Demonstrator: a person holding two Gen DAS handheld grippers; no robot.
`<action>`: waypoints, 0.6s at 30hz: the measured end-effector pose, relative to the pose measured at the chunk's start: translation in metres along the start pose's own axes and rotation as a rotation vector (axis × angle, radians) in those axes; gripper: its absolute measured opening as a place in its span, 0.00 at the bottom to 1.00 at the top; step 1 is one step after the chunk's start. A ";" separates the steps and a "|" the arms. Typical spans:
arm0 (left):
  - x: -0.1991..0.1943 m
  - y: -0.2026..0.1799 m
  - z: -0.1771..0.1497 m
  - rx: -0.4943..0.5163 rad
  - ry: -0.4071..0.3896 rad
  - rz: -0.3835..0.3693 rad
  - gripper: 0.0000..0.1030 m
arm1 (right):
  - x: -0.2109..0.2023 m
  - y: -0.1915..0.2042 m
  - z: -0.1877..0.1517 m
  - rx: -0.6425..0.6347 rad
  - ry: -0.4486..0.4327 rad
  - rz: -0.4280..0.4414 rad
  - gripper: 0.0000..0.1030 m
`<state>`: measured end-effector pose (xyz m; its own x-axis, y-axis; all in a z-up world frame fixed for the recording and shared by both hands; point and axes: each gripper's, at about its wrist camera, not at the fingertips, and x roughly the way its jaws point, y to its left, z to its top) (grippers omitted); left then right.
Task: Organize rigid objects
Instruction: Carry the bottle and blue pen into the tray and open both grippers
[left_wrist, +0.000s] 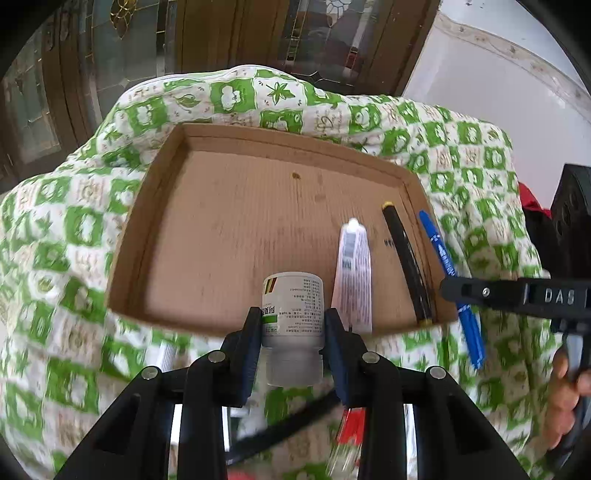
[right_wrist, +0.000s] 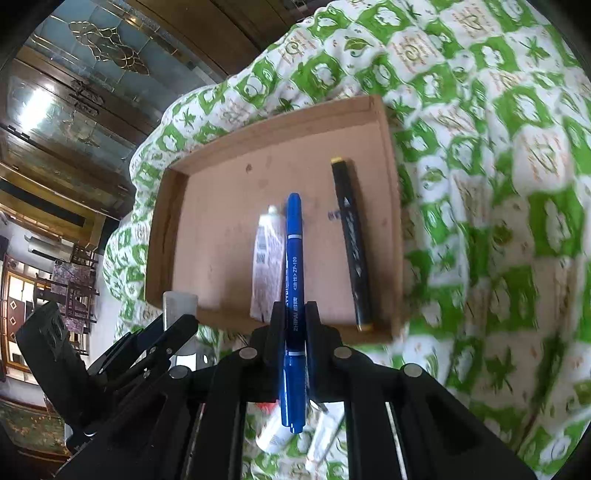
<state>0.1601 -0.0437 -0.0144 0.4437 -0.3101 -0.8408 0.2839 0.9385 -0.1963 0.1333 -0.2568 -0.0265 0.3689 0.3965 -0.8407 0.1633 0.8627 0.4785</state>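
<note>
So the cardboard tray sits on the green-and-white quilt. Inside it, a white tube and a black pen lie near its right wall. The left gripper is clamped on a white bottle at the tray's near edge. The right gripper pinches a blue marker over that same edge.

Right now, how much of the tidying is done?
Done: a tube and a black pen lie in the tray. In hand: the left gripper holds a bottle, the right gripper a blue pen. Left: a few blurred items on the quilt.
</note>
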 end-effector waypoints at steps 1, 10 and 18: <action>0.003 0.000 0.005 -0.002 0.002 0.000 0.34 | 0.002 0.001 0.003 -0.001 -0.003 0.003 0.09; 0.043 0.005 0.037 -0.014 0.028 0.034 0.34 | 0.034 0.002 0.026 -0.049 -0.018 -0.032 0.09; 0.062 0.005 0.044 0.011 0.020 0.052 0.34 | 0.059 -0.005 0.031 -0.064 0.007 -0.068 0.09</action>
<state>0.2263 -0.0652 -0.0455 0.4411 -0.2573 -0.8598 0.2701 0.9517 -0.1463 0.1826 -0.2478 -0.0708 0.3521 0.3384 -0.8727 0.1291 0.9059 0.4033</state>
